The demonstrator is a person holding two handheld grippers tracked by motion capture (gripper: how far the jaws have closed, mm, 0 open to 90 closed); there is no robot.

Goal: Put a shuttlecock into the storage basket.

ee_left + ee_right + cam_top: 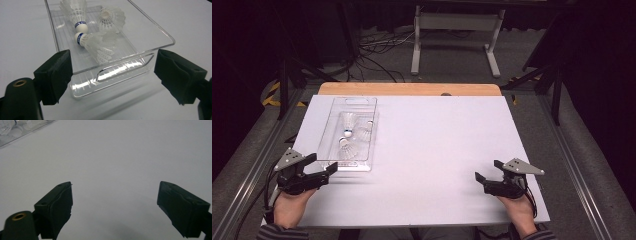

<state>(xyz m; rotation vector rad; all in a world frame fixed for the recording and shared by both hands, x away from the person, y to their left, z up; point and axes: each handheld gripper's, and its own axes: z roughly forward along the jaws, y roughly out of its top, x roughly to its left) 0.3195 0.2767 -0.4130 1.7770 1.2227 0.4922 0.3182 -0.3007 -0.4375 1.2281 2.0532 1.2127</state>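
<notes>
A clear plastic tray [335, 131] lies at the left of the high view on a white table [437, 150], holding three shuttlecocks [96, 42]. The left gripper [323, 168] hovers at the tray's near end, jaws spread wide and holding nothing; in the left gripper view its black pads [53, 75] bracket the tray's short wall, where a cut-out handle slot [125, 67] runs along the lip. That lip looks like the natural place to pinch: the tray seems stiff but light, and its glossy walls are probably slick, so a grip through or just beside the slot should hold better than one on a smooth side. The shuttlecocks (two with blue-banded cork tips, one lying with its cork toward the camera) rest loose and touching near the tray's middle; they look feather-light and easily crushed, and would likely roll if the tray tilts. The right gripper [486, 170] sits well apart at the lower right of the high view, jaws likewise open and empty over bare table. Nothing stands between either gripper and the tray; cables [377, 50] and a grey stand [457, 35] sit on the floor beyond.
</notes>
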